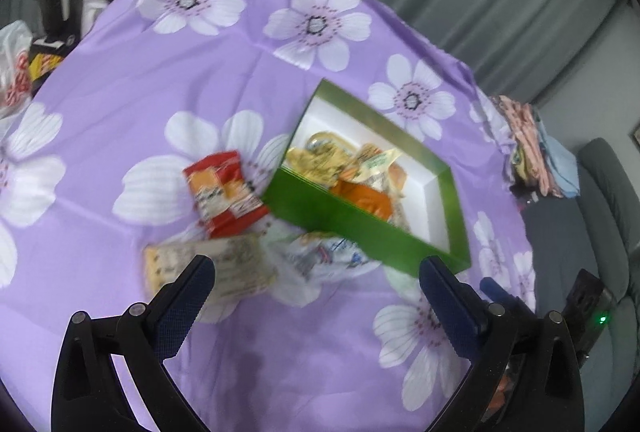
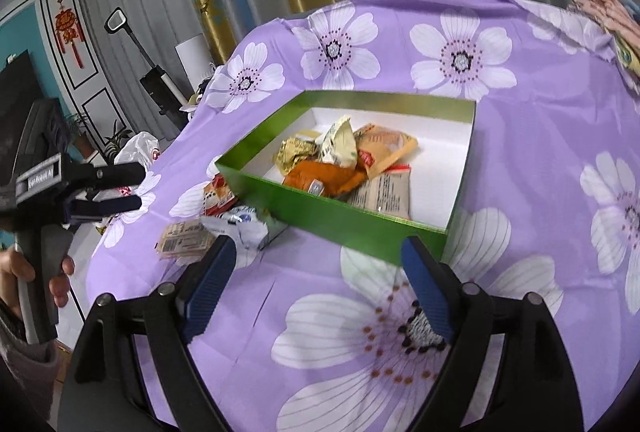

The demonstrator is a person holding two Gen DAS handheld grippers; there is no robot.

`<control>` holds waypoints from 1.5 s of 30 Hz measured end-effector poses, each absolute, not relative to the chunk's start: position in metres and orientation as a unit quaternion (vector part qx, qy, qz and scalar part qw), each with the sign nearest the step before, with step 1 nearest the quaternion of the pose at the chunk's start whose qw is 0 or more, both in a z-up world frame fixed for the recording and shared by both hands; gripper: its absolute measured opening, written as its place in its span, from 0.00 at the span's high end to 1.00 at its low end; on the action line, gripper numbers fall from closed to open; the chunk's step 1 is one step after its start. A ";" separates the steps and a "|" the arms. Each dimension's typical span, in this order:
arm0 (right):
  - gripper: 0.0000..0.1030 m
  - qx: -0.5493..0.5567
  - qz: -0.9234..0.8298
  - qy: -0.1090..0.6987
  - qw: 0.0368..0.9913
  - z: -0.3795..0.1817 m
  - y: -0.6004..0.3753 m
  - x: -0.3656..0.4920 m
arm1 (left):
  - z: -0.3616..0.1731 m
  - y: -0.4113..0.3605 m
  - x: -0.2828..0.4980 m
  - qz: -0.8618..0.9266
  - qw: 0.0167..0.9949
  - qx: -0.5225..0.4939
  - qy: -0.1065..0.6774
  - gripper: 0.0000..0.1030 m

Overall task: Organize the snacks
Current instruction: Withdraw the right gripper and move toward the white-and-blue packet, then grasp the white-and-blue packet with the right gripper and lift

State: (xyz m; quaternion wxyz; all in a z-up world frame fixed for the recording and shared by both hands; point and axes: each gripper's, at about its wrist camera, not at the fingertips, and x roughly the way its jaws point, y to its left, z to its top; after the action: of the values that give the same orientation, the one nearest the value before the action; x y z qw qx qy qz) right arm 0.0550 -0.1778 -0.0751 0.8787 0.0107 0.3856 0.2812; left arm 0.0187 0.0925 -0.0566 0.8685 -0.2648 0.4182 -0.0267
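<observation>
Above the purple flowered table [image 2: 540,136], both tools, left [image 1: 316,272] and right [image 2: 316,252], hung apart, empty. Beyond lay a green cardboard box [image 2: 332,216] holding snack packets; a red packet [image 1: 224,192], a beige packet [image 1: 236,264] and a white packet [image 1: 328,256] lay just outside.

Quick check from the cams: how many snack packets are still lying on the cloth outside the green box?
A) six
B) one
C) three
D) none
C: a red packet, a beige packet and a white-and-blue packet lie on the purple cloth beside the green box.
</observation>
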 end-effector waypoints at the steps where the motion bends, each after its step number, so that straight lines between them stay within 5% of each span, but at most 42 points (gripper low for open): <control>1: 0.17 0.015 0.283 0.390 0.876 -0.079 -0.177 0.054 | -0.059 0.091 0.015 -0.020 0.870 -0.260 0.419 0.02; 45: 0.18 0.003 0.383 0.427 0.819 -0.142 -0.091 0.088 | -0.112 0.050 0.064 -0.103 0.875 -0.196 0.430 0.02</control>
State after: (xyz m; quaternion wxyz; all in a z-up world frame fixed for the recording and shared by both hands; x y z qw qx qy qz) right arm 0.0885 -0.0907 -0.1420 0.8194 0.0034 0.4266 0.3829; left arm 0.0635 0.0495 -0.1115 0.8752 -0.1956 0.4303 -0.1032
